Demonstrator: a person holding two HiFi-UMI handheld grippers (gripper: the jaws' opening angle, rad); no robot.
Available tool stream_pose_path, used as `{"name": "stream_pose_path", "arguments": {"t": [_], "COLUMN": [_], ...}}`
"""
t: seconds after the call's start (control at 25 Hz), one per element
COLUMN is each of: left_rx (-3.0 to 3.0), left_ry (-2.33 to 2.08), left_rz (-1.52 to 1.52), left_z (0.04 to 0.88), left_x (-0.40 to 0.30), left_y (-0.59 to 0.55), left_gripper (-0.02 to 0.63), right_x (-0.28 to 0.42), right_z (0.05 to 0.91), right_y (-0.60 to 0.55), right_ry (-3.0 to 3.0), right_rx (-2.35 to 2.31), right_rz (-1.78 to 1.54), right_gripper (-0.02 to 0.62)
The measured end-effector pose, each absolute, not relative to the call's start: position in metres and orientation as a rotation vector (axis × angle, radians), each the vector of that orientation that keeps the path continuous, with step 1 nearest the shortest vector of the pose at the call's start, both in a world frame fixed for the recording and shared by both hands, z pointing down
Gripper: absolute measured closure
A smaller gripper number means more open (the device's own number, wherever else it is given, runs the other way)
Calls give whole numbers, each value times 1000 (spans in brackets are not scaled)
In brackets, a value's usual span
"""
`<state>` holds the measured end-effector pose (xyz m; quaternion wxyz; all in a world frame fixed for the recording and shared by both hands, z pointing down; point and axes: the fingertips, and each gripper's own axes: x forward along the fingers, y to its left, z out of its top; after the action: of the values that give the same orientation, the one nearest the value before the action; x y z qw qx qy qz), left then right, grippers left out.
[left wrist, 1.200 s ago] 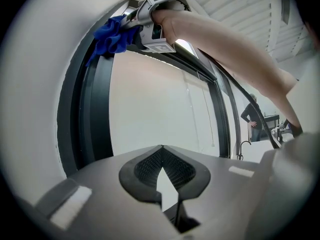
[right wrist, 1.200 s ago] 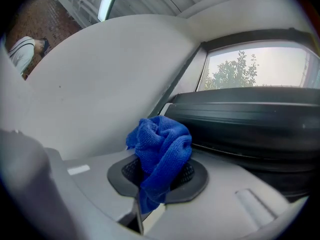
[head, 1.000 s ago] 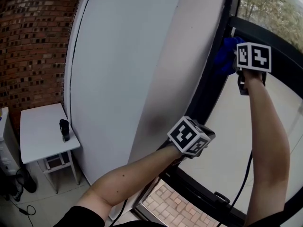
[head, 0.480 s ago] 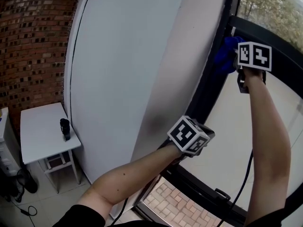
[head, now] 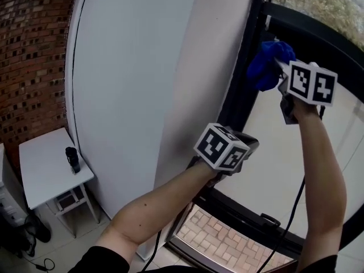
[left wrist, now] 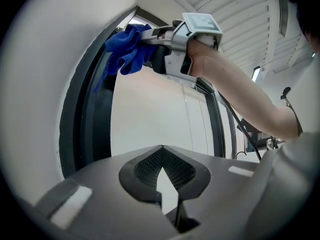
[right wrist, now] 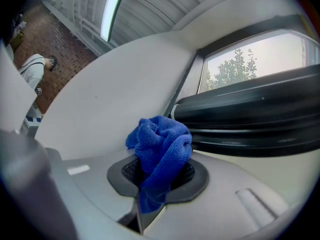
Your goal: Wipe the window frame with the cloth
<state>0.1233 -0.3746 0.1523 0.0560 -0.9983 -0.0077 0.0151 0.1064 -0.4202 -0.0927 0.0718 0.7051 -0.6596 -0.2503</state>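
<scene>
1. Cloth [head: 266,67], blue and bunched, sits in the upper right of the head view, pinched in the right gripper [right wrist: 161,178] just beside the dark window frame [head: 239,104]; whether it touches the frame is unclear.
2. The left gripper [left wrist: 162,176], at the centre of the head view, has its jaws pressed together on nothing.
3. Risk: only a fold looks pinched, so dragging hard along the frame could tug the cloth free, or bare jaw tips could scrape the frame.

The right gripper [right wrist: 159,175] has its jaws closed on a blue terry cloth [right wrist: 162,144], which bunches up above them. Just beyond the cloth and to the right runs the black window frame [right wrist: 250,119], with trees [right wrist: 232,69] behind the glass above it. A white wall [right wrist: 115,104] lies ahead on the left.
</scene>
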Motion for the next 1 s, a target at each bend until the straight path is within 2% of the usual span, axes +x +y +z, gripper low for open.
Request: {"name": "stream_pose_path", "arguments": {"t": [0.24,0.52,1.0], "left_rx": [-3040,-3045,-3108], "left_ry": [-130,-234,-6], "left_rz": [30,-16,66], "left_z": [171,223,302], "left_x": [136,147,179], "left_y": [-360,-330,-283], "left_gripper": [612,612,612], "right_x": [122,181,265], "right_z": [-39,54,245], "right_y": [-369,-301,-182], "right_ry": [-2004,-2026,-1944], "right_rx": [2063,2142,2345], "right_rz": [-776,-669,-446], "right_gripper": [515,515,515]}}
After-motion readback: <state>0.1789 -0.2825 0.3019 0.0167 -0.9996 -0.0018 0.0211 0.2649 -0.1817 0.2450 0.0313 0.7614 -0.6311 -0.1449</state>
